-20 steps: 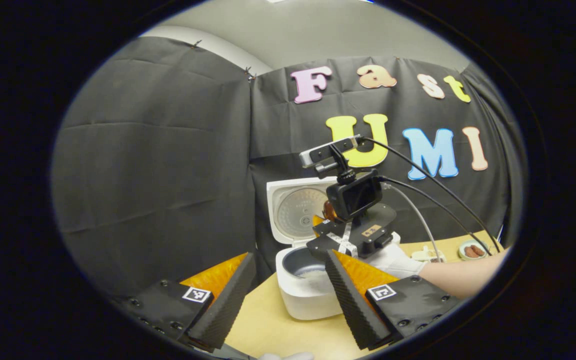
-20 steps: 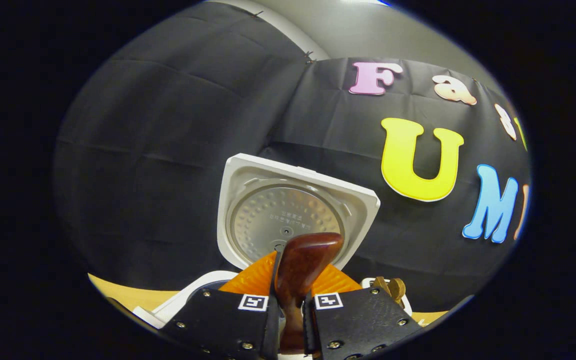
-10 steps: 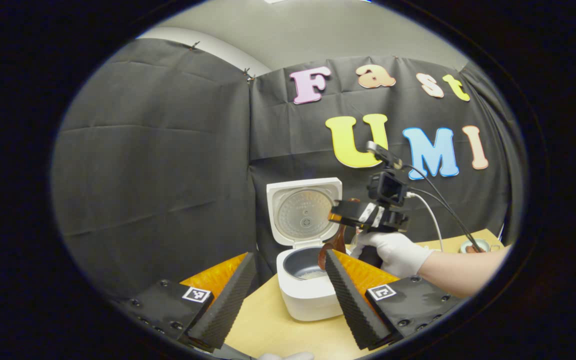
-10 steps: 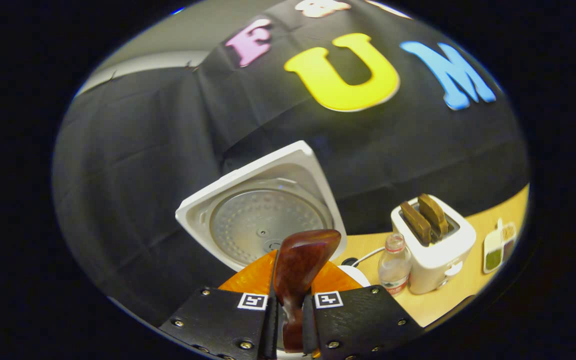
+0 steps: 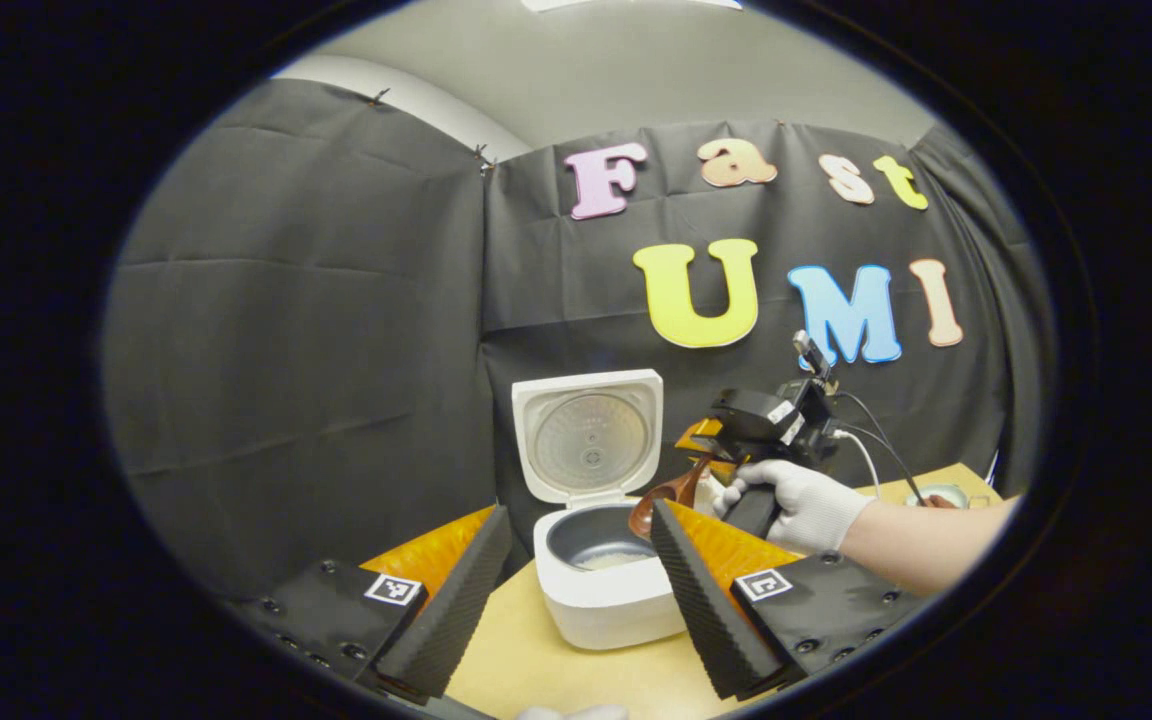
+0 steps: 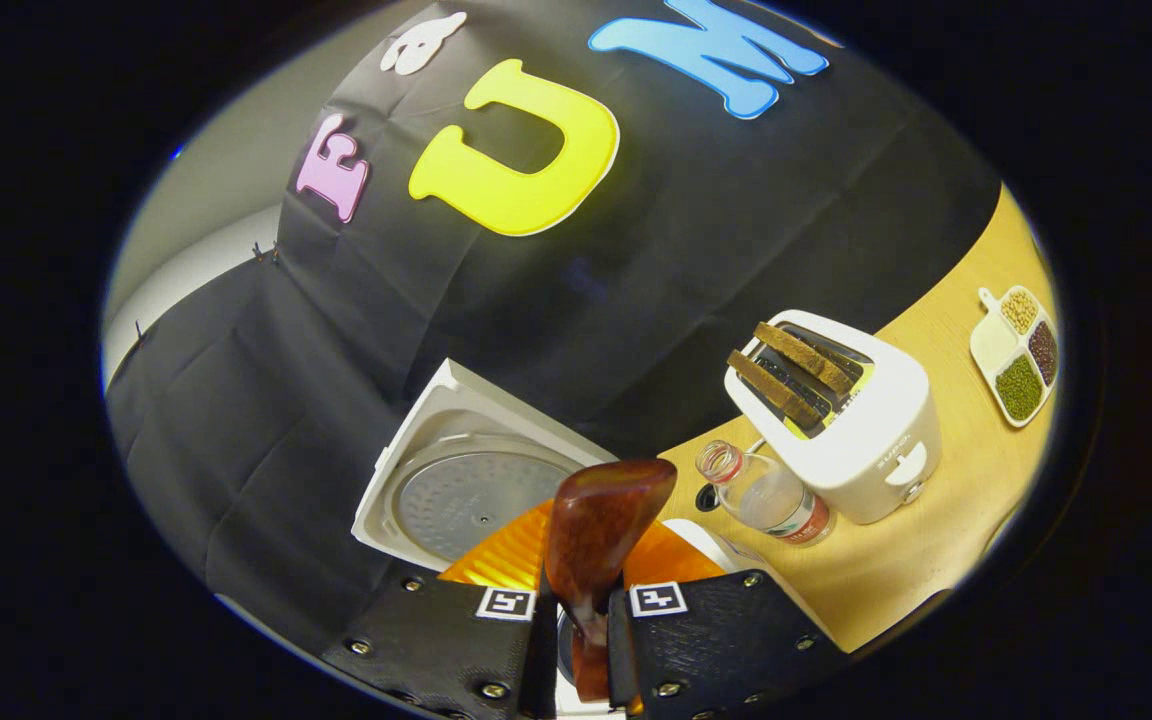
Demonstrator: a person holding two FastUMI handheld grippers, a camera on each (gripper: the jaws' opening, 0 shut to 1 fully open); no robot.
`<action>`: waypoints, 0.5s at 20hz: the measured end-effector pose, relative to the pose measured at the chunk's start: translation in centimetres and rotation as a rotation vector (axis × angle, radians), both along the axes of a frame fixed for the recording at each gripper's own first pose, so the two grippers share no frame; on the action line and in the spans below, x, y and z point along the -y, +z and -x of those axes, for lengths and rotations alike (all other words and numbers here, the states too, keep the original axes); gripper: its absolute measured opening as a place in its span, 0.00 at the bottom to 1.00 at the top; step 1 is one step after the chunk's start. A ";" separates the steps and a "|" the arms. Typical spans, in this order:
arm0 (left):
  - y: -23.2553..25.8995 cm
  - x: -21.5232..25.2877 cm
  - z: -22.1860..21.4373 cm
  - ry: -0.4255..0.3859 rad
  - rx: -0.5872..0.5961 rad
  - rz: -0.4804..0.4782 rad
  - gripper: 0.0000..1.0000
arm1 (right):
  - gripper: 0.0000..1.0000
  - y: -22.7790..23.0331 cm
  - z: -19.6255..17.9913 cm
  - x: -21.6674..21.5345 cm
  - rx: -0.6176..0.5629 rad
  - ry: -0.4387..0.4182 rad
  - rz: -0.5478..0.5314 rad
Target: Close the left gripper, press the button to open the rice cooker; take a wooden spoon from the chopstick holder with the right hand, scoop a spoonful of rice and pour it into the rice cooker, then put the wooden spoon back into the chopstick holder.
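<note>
Rice cooker [image 5: 601, 580] sits on the wooden table [image 5: 556, 670] near the back cloth, lid [image 5: 588, 435] upright, its dark pot holding a little white rice [image 5: 608, 558]. Just right of its rim, the right gripper [image 6: 581, 620] is clenched on the wooden spoon [image 6: 596, 530], whose bowl hangs over the cooker's right edge. The left gripper [image 5: 576, 590] is released, fingers spread wide on the near side. Farther right stand a bottle [image 6: 766, 495], a toaster [image 6: 841, 420] with two slices, and a divided dish [image 6: 1021, 350] of beans.

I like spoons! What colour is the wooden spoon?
Dark reddish-brown wooden spoon, best in right gripper view.
</note>
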State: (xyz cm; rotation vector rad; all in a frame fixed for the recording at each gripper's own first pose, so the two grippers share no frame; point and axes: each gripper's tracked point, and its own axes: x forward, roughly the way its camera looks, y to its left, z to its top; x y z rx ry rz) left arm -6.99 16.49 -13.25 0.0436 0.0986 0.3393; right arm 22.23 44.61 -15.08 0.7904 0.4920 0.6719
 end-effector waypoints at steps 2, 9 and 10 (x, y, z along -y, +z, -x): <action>0.2 0.7 -0.2 -0.014 0.004 0.004 0.99 | 0.20 0.5 -0.2 1.3 -0.006 -0.014 -0.012; 1.8 5.0 -1.1 -0.102 0.031 0.011 0.99 | 0.20 2.1 -2.7 14.5 0.011 -0.178 -0.019; 2.1 5.9 -1.2 -0.117 0.035 0.010 0.99 | 0.20 2.1 -3.0 17.4 0.009 -0.218 -0.018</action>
